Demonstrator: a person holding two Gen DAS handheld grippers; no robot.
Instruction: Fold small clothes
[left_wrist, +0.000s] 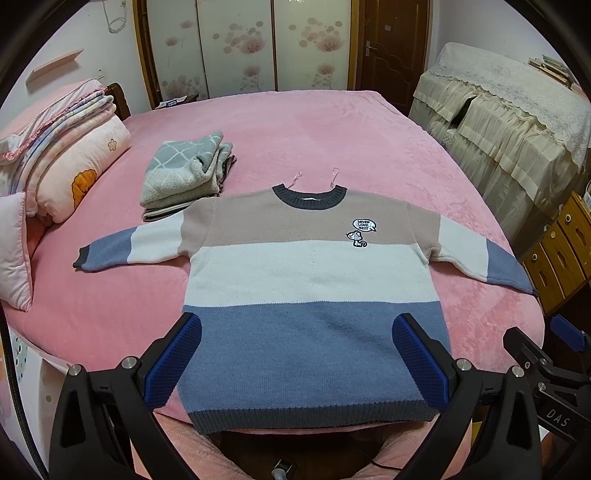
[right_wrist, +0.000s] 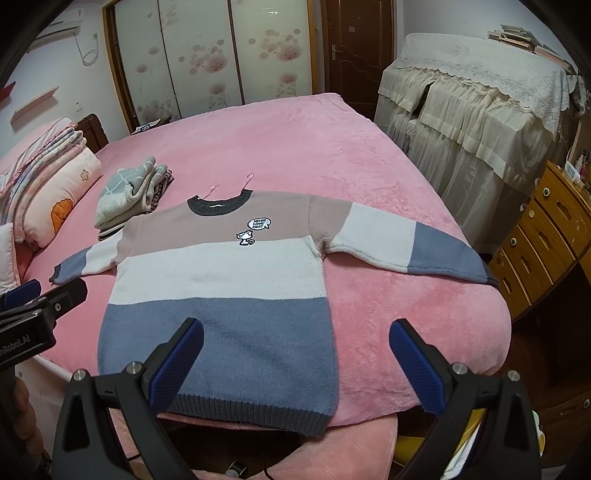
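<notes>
A small striped sweater (left_wrist: 310, 273) (right_wrist: 221, 273) lies flat and face up on the pink bed, sleeves spread to both sides, dark collar at the far end and dark hem at the near edge. Its bands are beige, white and blue, with a small cartoon patch (left_wrist: 360, 232) on the chest. My left gripper (left_wrist: 295, 350) hovers open above the blue band near the hem, holding nothing. My right gripper (right_wrist: 295, 354) is open too, over the sweater's lower right side; it also shows at the right edge of the left wrist view (left_wrist: 561, 332).
A stack of folded clothes (left_wrist: 188, 173) (right_wrist: 129, 195) sits beyond the left sleeve. Folded quilts and pillows (left_wrist: 62, 158) fill the bed's left side. A lace-covered unit (right_wrist: 476, 110) and a wooden drawer chest (right_wrist: 546, 236) stand to the right. The pink bedspread (left_wrist: 295, 136) stretches behind the sweater.
</notes>
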